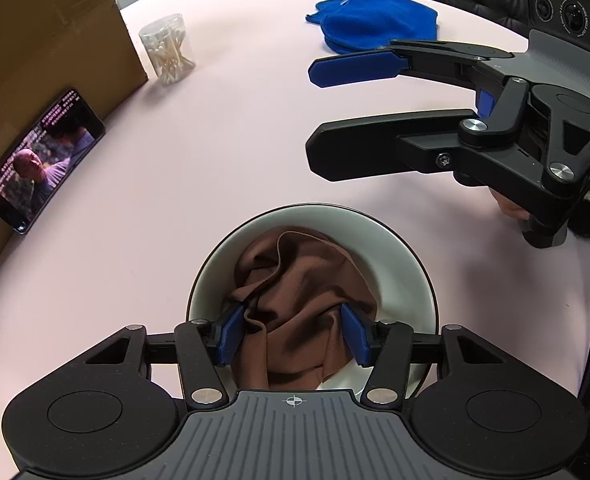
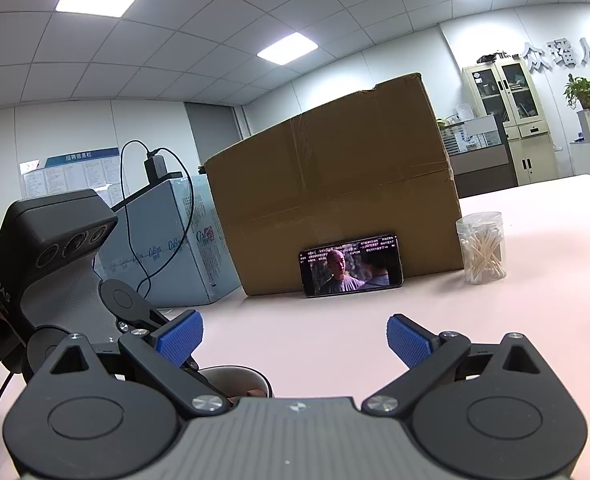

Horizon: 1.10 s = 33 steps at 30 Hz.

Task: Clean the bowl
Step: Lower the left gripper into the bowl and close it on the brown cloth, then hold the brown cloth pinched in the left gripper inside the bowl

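**Pinching a brown cloth inside the bowl**

Leaning against the box [image 1: 47, 32] at the far left, a phone [image 1: 41, 160] plays a video; a jar of swabs [image 1: 167, 50] stands just beside the box. Lower, in the middle of the left wrist view, the bowl [image 1: 407, 264] sits on the pink table [image 1: 235, 140] with a brown cloth [image 1: 299, 296] bunched in it. The left gripper [image 1: 293, 334] points down into the bowl, its narrowed blue pads [image 1: 231, 334] pressing the cloth from both sides. Only this view shows the blue towel [image 1: 375, 20] farther back and, at the right, the right gripper [image 1: 315, 108] hovering wide open over bare table.

The right wrist view alone shows the office ceiling and a cabinet [image 2: 511, 120]; its bowl is mostly hidden, only a rim edge showing.
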Available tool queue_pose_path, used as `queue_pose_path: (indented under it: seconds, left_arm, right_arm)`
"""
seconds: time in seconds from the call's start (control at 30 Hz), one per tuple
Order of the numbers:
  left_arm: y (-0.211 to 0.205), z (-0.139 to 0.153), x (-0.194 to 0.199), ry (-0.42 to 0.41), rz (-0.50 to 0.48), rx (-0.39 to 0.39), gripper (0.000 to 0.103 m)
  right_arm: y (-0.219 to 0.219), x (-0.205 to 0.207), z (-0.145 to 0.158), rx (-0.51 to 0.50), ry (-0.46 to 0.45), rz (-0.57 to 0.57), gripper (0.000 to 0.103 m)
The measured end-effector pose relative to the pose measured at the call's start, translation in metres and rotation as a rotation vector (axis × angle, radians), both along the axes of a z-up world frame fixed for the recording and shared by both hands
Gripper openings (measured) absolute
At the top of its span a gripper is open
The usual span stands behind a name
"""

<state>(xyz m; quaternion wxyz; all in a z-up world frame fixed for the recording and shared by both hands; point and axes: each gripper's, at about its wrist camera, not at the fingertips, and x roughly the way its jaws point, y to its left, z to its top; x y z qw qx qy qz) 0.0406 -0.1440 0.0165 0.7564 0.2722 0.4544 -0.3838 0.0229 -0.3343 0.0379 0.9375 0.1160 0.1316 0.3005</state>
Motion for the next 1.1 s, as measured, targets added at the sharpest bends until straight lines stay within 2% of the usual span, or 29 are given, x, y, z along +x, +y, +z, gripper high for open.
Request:
queue_pose_path:
  seconds: [0.13,0.2,0.4,0.63,0.97,1.1]
  left_arm:
    - [0.002,0.002,-0.002,0.016,0.0,-0.011,0.03]
    - [0.005,0.002,-0.003,0.02,0.008,-0.015,0.024]
    - [0.011,0.001,-0.004,0.025,0.028,-0.029,0.017]
    - [0.0,0.001,-0.004,0.02,-0.012,-0.059,0.016]
    - [0.012,0.001,0.002,-0.003,0.037,-0.052,0.016]
    - [0.013,0.002,-0.002,0.0,0.027,-0.053,0.016]
  right_arm:
    - [0.0,0.0,0.0,0.002,0.002,-0.002,0.1]
    - [-0.001,0.001,-0.001,0.004,0.004,-0.003,0.1]
    - [-0.003,0.0,-0.001,0.009,0.008,-0.007,0.1]
    - [-0.003,0.002,-0.002,0.015,0.019,-0.016,0.1]
    - [-0.004,0.004,-0.003,0.019,0.033,-0.02,0.1]
    - [-0.005,0.004,-0.002,0.016,0.036,-0.021,0.1]
